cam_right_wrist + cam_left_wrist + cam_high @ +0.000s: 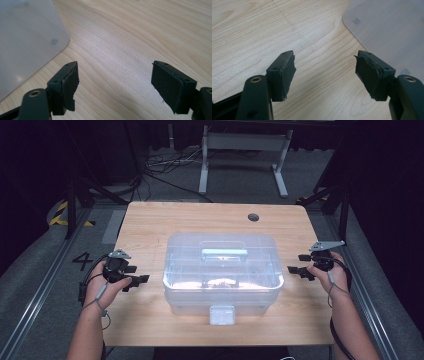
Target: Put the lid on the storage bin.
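A clear plastic storage box (pixel 222 270) with its lid on stands in the middle of the wooden table (pixel 150 220). Its pale handle (pixel 224 254) lies flat on the lid and a latch (pixel 222 314) faces the near edge. My left gripper (pixel 140 274) is held to the left of the box, jaws pointing at its side, open and empty. In the left gripper view the gripper (pixel 325 65) is above bare wood, with a corner of the box (pixel 392 32) at the upper right. My right gripper (pixel 296 263) stands open to the right of the box. The right gripper view shows this gripper (pixel 114 72) over wood, the box (pixel 25 37) at its left.
A round cable hole (pixel 253 217) sits near the table's far edge. Beyond the table a white metal frame (pixel 240 150) and loose cables (pixel 165 165) lie on the grey floor. Bare wood surrounds the box on every side.
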{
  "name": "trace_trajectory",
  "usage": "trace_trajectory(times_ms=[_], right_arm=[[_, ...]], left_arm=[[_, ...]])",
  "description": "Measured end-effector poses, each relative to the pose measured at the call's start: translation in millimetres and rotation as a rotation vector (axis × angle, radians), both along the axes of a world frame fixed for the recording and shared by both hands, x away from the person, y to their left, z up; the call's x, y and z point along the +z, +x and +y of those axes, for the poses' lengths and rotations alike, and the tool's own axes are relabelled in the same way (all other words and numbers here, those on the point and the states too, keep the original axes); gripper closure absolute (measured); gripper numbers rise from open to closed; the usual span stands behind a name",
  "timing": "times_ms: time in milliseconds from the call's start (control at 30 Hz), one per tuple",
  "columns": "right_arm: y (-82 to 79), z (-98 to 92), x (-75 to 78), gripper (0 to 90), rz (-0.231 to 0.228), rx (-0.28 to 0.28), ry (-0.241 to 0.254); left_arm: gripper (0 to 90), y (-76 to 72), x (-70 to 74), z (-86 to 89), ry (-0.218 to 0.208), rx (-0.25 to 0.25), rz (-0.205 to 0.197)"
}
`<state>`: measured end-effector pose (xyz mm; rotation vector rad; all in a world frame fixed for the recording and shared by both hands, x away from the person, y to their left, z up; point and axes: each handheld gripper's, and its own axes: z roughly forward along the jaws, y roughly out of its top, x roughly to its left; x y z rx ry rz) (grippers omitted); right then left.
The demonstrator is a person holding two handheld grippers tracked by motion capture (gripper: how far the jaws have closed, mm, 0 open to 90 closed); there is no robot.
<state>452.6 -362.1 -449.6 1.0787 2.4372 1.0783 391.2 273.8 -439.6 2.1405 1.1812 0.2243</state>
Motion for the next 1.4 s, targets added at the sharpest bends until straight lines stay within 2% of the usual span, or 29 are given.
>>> trace_trajectory(times_ms=[133, 400, 533, 700, 800, 1000, 1267, 1400], right_arm=[[2.9, 0.0, -9.7, 22.3, -0.011, 0.003, 0.012], [5.0, -2.9, -22.5, 21.0, 0.006, -0.005, 0.006], [5.5, -2.5, -28.5, 19.8, 0.011, 0.009, -0.002], [5.4, -0.5, -33.5, 18.8, 0.012, 0.022, -0.008], [4.4, 1.2, -36.2, 18.8, 0.009, 0.023, -0.016], [0.5, 7.7, -42.4, 16.3, -0.001, 0.029, -0.026], [-4.7, 9.9, -44.8, 16.1, -0.036, 0.012, -0.047], [-6.4, 11.9, -45.7, 15.3, -0.045, 0.011, -0.045]], left_arm=[[30.6, 1.7, -3.3, -0.2, 0.001, -0.002, 0.009], [28.1, 5.4, -9.7, -2.2, 0.014, -0.013, 0.005], [27.0, 6.6, -11.5, -3.1, 0.009, -0.017, 0.007], [21.3, 7.6, -14.4, -3.4, 0.01, -0.053, 0.001], [21.0, 8.0, -15.3, -3.4, 0.004, -0.053, -0.005], [21.1, 8.9, -18.2, -3.9, 0.027, -0.06, 0.001], [20.3, 9.8, -21.9, -8.6, 0.049, -0.12, -0.024], [19.7, 10.3, -23.6, -11.5, 0.061, -0.163, -0.053]])
